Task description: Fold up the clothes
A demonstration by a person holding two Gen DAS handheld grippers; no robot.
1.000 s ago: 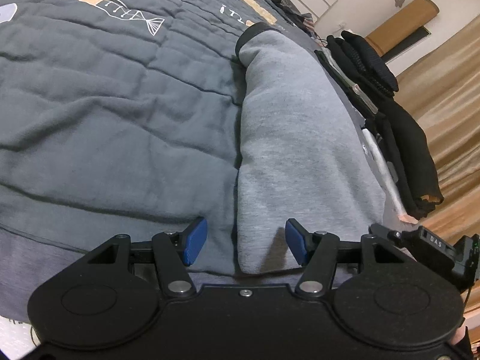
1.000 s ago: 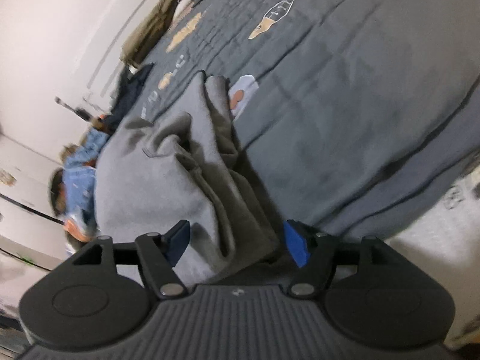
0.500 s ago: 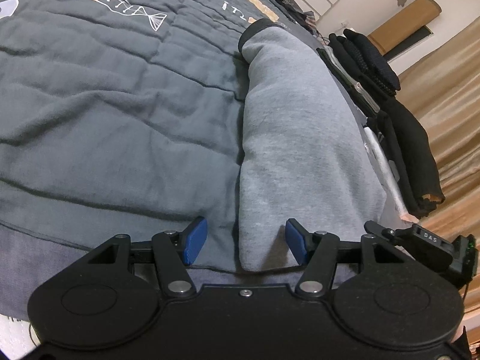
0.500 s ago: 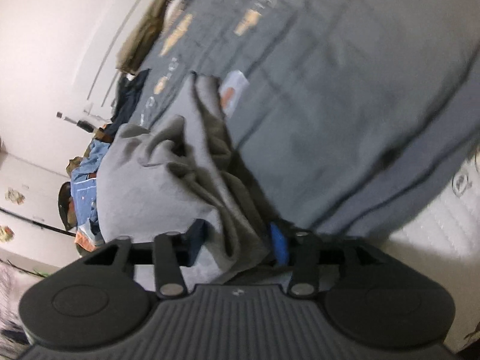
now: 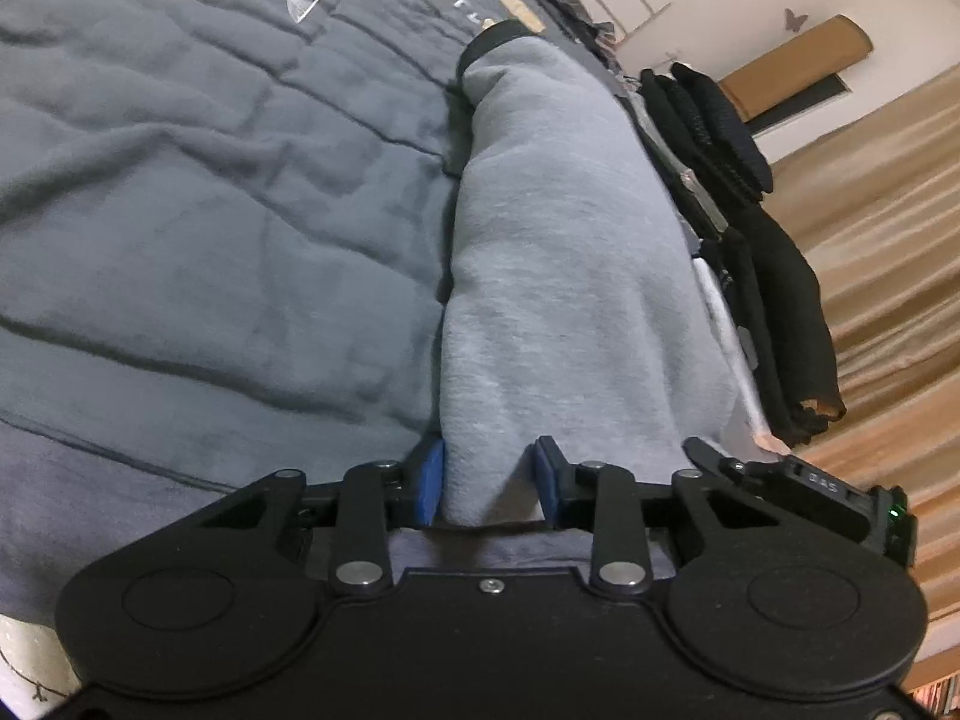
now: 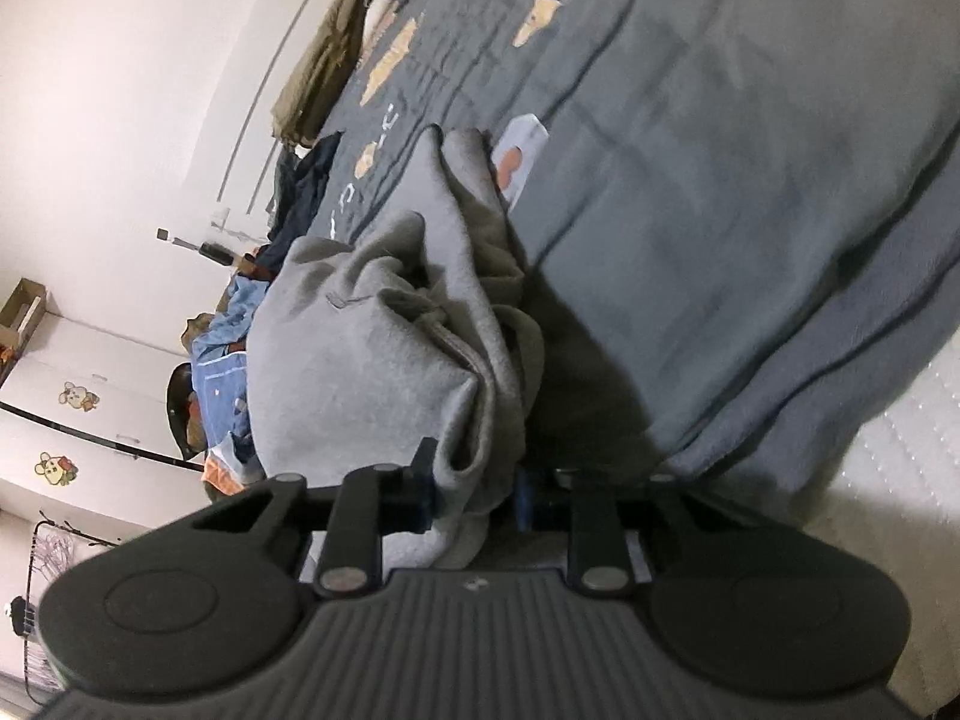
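A dark grey quilt [image 5: 198, 228] covered the bed, and on it the grey sweatshirt [image 5: 558, 252] lay stretched lengthwise along the near edge, its black-ribbed opening [image 5: 489, 39] at the far end. A stack of black clothes [image 5: 756, 276] sat just beside it in the left view; jeans [image 6: 222, 372] and other garments lay heaped beyond it in the right view. The right end of the sweatshirt [image 6: 384, 354] was bunched in thick rolls rather than flat. The left gripper [image 5: 489, 477] had closed partway around the near hem, one blue pad touching the cloth and a slight gap at the other, so the pinch looked loose. The right gripper [image 6: 474, 495] had clamped onto a wad of several layers. The risks, as I judged them: the left hem could slip free on a lift, since it was barely nipped, and the right wad could carry its creases into any fold, or shed an inner layer, because the bite took uneven thicknesses.
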